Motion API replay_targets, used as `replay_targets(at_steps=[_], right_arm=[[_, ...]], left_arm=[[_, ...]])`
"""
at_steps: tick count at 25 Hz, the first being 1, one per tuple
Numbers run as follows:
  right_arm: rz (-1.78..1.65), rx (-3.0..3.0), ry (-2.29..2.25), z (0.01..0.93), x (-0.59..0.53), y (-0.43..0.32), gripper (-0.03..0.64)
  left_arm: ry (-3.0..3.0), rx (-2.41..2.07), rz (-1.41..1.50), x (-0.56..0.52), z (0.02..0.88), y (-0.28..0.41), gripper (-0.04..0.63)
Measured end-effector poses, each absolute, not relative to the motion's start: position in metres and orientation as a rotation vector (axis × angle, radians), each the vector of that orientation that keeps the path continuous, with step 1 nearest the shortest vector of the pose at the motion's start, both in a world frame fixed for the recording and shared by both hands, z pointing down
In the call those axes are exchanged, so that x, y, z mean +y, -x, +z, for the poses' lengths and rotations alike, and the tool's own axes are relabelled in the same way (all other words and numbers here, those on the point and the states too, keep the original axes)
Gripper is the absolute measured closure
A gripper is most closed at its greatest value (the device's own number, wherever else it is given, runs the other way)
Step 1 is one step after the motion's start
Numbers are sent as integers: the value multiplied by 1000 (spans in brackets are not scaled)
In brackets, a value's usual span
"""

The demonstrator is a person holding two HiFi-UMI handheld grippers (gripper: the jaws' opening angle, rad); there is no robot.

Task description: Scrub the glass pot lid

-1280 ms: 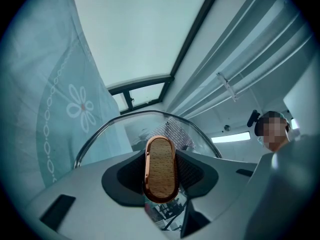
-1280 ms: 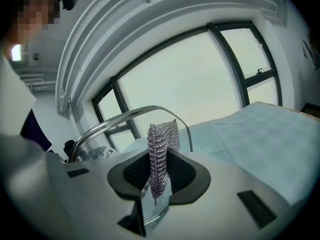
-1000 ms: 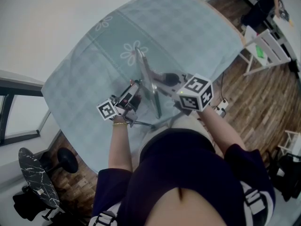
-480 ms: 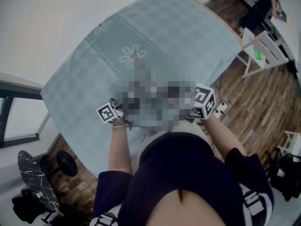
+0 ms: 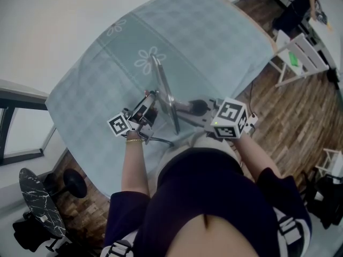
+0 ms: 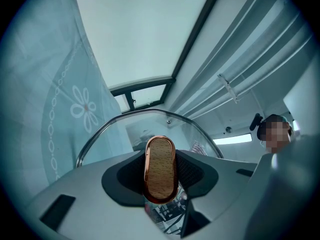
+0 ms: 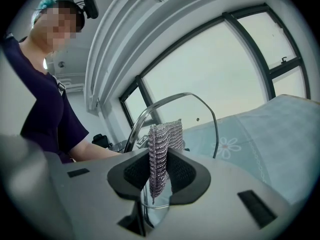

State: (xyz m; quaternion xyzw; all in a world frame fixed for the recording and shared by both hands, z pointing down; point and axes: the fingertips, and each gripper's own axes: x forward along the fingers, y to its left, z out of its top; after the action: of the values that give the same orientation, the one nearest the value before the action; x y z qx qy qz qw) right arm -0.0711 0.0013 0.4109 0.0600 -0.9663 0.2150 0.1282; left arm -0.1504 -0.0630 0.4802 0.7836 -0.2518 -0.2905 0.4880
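Clamped the left gripper's (image 6: 160, 178) jaws on the wooden knob (image 6: 160, 156), holding the glass pot lid (image 5: 164, 92) upright on edge over the cloth-covered bench (image 5: 214, 36). Pinched a mesh scrub cloth (image 7: 164, 139) in the right gripper's (image 7: 159, 173) jaws beside the glass, seemingly for rubbing.

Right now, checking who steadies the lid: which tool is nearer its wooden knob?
Left. The left tool is clamped on the wooden knob; the right tool, gripping a mesh scrub cloth, sits at the opposite face of the glass lid, apart from the knob.
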Motion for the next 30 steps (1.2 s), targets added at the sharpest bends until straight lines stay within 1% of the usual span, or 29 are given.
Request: replay_targets(at_steps=[30], right_arm=[[573, -2741, 130, 426, 67, 40, 537]], left_arm=[[-1870, -690, -735, -65, 482, 155, 427]])
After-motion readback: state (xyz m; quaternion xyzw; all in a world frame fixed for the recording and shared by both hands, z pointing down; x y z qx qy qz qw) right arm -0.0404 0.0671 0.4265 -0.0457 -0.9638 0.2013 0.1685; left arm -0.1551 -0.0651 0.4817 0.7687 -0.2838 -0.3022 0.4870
